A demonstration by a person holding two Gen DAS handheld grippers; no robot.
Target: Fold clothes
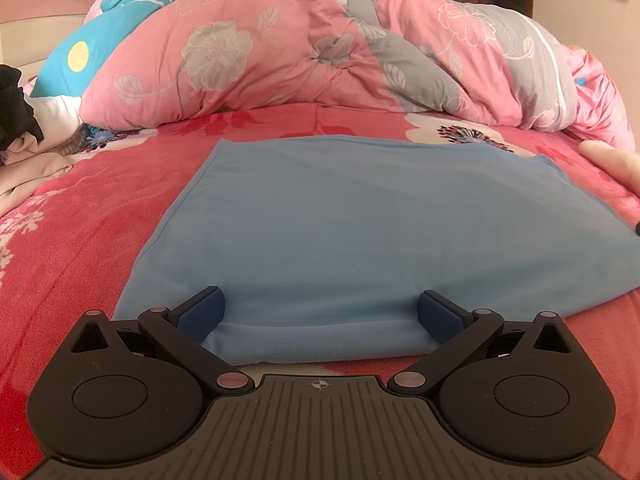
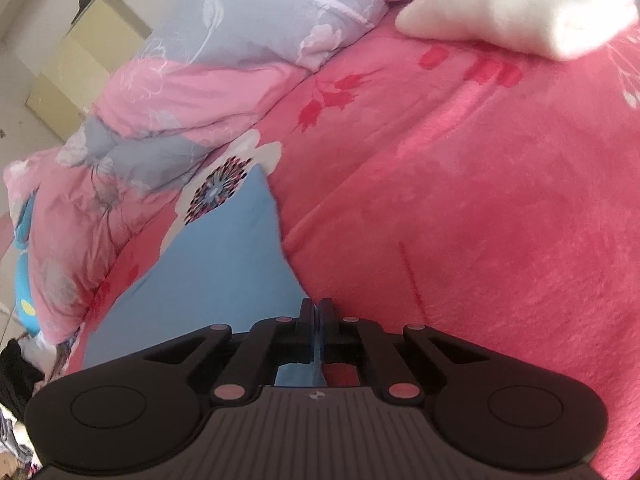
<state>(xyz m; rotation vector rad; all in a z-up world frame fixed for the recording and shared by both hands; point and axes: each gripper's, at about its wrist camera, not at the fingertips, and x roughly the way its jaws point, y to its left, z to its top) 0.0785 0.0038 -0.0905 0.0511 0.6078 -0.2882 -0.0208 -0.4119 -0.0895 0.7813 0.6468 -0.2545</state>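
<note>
Left wrist view takes in the bed (image 1: pixel 100 216) first: a red plush blanket with a flower print covers it from edge to edge. Along the far side, from ten to two o'clock, lies a heaped pink and grey floral quilt (image 1: pixel 280 52), with a blue cushion (image 1: pixel 80 56) bearing a yellow spot tucked against it at ten o'clock. At nine o'clock a small pile of black and cream clothes (image 1: pixel 20 136) sits on the blanket. A folded blue garment (image 1: pixel 340 224) lies flat in the middle of the bed, its near folded edge at six o'clock. The left gripper (image 1: pixel 320 308) rests at that edge with its fingers (image 1: pixel 204 312) spread wide, one on either side of the fold, the pads not pressing the cloth. At three o'clock a person's fingertip (image 1: pixel 612 164) shows at the frame's edge, beside the garment's right border.

Right wrist view shows the same blanket filling the right half, the quilt running from eight to twelve o'clock, and a folded white cloth (image 2: pixel 520 8) at one o'clock, well apart from the garment. A pale cabinet (image 2: pixel 76 64) stands at ten o'clock beyond the bed. The blue garment reaches from seven o'clock toward the centre, and the right gripper (image 2: pixel 319 320) has its fingers pinched together on the garment's edge, a thin strip of blue showing between the pads
</note>
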